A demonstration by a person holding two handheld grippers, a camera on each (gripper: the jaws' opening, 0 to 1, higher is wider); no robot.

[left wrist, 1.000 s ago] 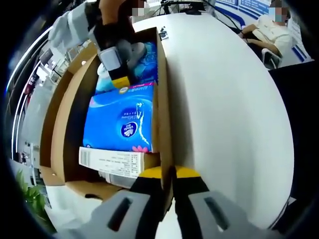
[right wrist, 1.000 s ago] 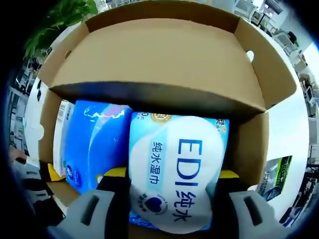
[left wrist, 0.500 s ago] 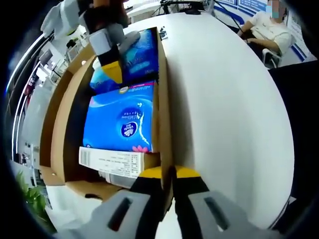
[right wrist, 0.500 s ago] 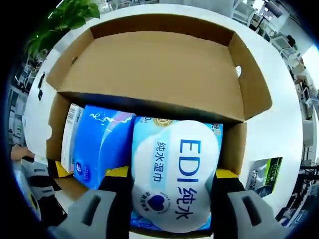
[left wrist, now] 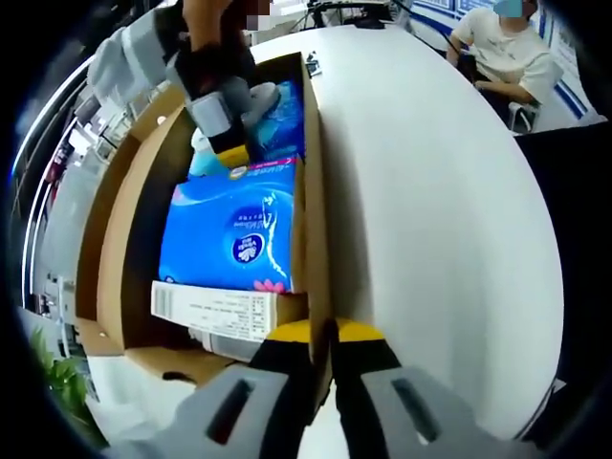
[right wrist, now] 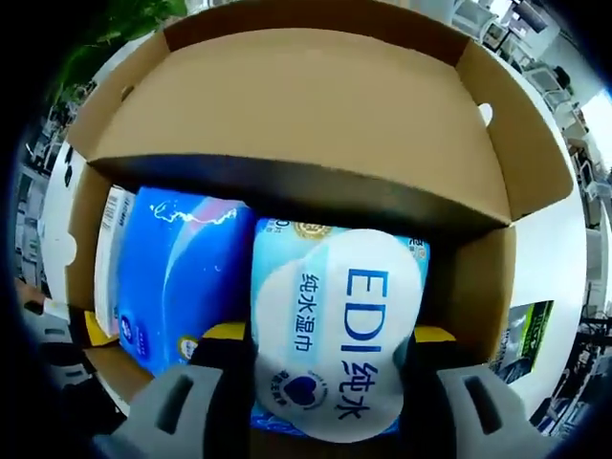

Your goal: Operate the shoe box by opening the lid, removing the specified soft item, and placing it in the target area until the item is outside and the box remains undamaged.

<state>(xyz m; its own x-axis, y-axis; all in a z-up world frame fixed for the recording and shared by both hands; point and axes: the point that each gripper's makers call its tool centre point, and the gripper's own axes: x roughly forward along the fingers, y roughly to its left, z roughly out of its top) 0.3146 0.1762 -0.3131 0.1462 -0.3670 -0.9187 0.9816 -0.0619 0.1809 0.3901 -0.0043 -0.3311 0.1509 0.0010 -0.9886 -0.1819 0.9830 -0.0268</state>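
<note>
The brown cardboard shoe box [left wrist: 122,220] lies open on a white table, its lid [right wrist: 287,105] standing back. My left gripper [left wrist: 323,349] is shut on the near end of the box's right wall. Low in the far end of the box is a light-blue and white pack of "EDI" wet wipes [right wrist: 335,287], and my right gripper [right wrist: 325,339] is shut on it, one finger on each side. In the left gripper view that gripper [left wrist: 241,143] comes in from the top, on the wipes [left wrist: 277,115]. A darker blue tissue pack [left wrist: 234,229] lies beside the wipes.
A white labelled carton [left wrist: 225,311] fills the box's near end. The round white table [left wrist: 430,210] spreads to the right of the box. A person [left wrist: 507,48] sits beyond it. A green-black packet [right wrist: 524,330] lies outside the box. A plant [left wrist: 57,382] stands nearby.
Half a second ago my right gripper had lifted the wipes above the box rim; now it has come back down and the pack is low in the box again. The left gripper has not moved.
</note>
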